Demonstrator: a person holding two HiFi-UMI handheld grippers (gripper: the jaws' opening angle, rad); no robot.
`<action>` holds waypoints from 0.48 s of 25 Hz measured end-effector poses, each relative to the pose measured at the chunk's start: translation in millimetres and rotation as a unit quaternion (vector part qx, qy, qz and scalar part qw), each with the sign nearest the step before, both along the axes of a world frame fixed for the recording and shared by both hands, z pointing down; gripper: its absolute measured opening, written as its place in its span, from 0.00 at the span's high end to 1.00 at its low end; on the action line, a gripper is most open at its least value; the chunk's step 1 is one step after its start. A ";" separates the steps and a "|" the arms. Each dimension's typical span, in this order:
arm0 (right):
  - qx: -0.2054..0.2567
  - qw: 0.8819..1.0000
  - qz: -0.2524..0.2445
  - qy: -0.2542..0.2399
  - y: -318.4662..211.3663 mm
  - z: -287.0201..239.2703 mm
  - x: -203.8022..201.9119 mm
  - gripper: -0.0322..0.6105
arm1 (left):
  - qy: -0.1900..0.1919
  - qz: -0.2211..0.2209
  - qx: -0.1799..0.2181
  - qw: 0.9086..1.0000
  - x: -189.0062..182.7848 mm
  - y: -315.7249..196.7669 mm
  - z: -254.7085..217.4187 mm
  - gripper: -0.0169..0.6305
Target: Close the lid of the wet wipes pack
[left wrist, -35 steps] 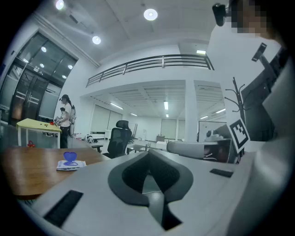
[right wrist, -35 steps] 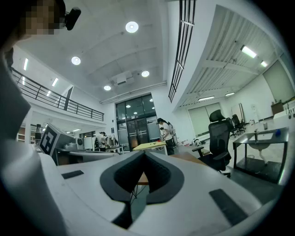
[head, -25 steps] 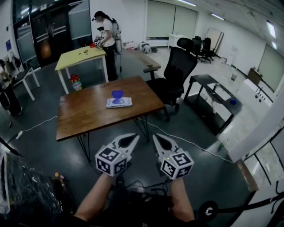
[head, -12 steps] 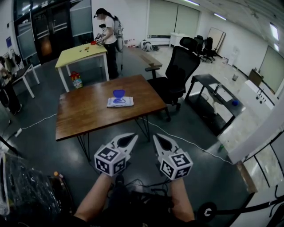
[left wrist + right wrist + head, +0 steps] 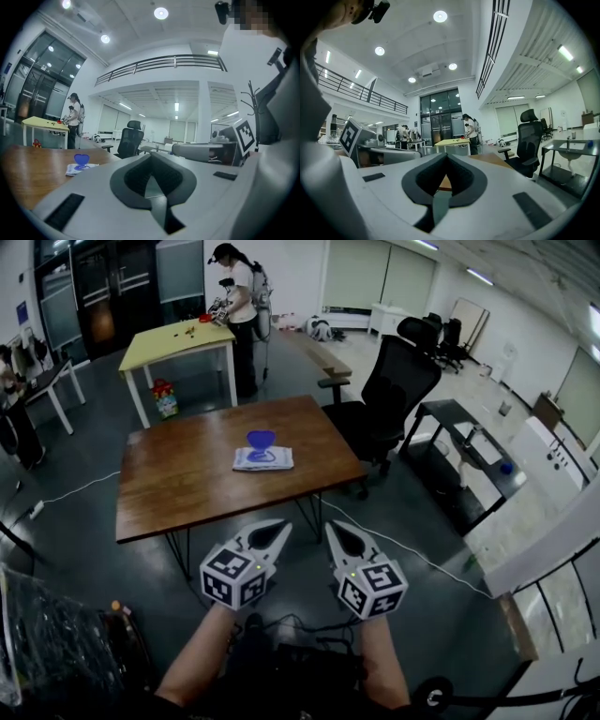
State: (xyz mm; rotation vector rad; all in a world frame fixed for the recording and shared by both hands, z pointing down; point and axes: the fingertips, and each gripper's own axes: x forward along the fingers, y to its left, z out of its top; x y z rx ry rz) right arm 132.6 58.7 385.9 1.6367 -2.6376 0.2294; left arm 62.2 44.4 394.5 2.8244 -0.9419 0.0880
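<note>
The wet wipes pack (image 5: pixel 262 459) lies flat near the middle of the brown table (image 5: pixel 178 493), its blue lid (image 5: pixel 261 440) standing up open. In the left gripper view the pack (image 5: pixel 77 168) and its lid (image 5: pixel 81 160) are small at the left, far off. My left gripper (image 5: pixel 278 527) and right gripper (image 5: pixel 333 528) hang side by side over the floor, well short of the table's near edge. Both are shut, tips meeting, with nothing held. The left gripper (image 5: pixel 151 154) and the right gripper (image 5: pixel 446 154) each show their jaws touching at the tip.
A black office chair (image 5: pixel 398 390) stands at the table's right. Behind it is a yellow table (image 5: pixel 178 338) with a person (image 5: pixel 242 296) beside it. A dark desk (image 5: pixel 459 427) sits far right. Cables (image 5: pixel 403 545) run over the floor, and a plastic bag (image 5: pixel 47 643) lies at lower left.
The table and the pack have drifted lower and nearer in the head view as I come closer. Both grippers keep the same shut pose in front of me.
</note>
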 end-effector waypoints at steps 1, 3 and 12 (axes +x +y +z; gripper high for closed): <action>-0.001 1.000 -0.002 0.001 -9.8 0.7 -3.4 0.94 | 0.000 -0.001 -0.001 1.000 -2.8 -9.8 1.4 0.98; -0.004 1.000 -0.007 0.005 -29.9 1.5 -10.7 0.94 | 0.003 -0.004 -0.004 1.000 -8.6 -30.5 3.7 0.98; -0.013 1.000 -0.006 0.013 -115.8 0.7 -46.3 0.94 | 0.011 0.002 -0.015 1.000 -40.8 -121.7 4.3 0.98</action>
